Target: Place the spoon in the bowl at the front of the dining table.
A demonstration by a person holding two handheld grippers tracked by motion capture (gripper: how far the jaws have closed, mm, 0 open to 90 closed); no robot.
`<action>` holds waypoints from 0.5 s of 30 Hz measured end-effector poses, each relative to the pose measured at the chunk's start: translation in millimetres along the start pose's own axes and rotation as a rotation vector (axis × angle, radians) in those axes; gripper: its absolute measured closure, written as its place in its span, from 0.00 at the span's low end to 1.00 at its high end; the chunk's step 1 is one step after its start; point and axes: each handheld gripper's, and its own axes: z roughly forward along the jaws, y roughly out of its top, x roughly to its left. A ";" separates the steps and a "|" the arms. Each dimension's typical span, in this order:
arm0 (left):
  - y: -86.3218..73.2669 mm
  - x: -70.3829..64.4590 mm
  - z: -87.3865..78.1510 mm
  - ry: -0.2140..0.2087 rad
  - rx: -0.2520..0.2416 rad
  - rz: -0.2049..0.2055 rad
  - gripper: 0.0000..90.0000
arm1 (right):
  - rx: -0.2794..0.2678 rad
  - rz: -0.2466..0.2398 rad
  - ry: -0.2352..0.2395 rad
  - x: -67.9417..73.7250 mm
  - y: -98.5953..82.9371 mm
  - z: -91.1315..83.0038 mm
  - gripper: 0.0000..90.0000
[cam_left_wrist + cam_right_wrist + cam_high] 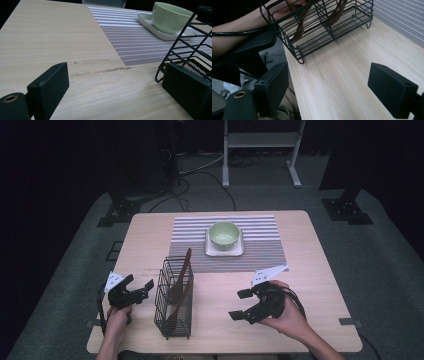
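Observation:
A black wire caddy (174, 299) stands near the table's front edge with brown wooden utensils (180, 280) upright in it; its wires show in the left gripper view (190, 50) and in the right gripper view (322, 27). My left gripper (143, 288) hovers just left of the caddy, open, with nothing between its fingers (50, 87). My right gripper (241, 304) is open to the right of the caddy over bare wood, its black fingers (273, 85) wide apart. A pale green bowl (224, 235) sits on a white square plate (224, 251) on the striped placemat (250, 227).
The wooden table (310, 270) has bare wood at left and right of the mat. A white stand (260, 150) and dark equipment legs (117, 210) stand on the grey floor beyond the far edge. The table's front edge lies close to both hands.

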 end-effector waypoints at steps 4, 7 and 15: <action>0.0 0.0 0.1 0.000 0.000 0.001 0.07 | 0.001 -0.004 0.010 2.2 5.7 0.7 0.18; 0.0 0.0 0.0 0.000 0.000 0.001 0.07 | 0.006 -0.011 0.018 4.0 10.5 1.5 0.18; 0.0 0.0 0.0 0.000 0.000 0.000 0.07 | 0.014 -0.021 0.035 6.5 21.8 4.3 0.18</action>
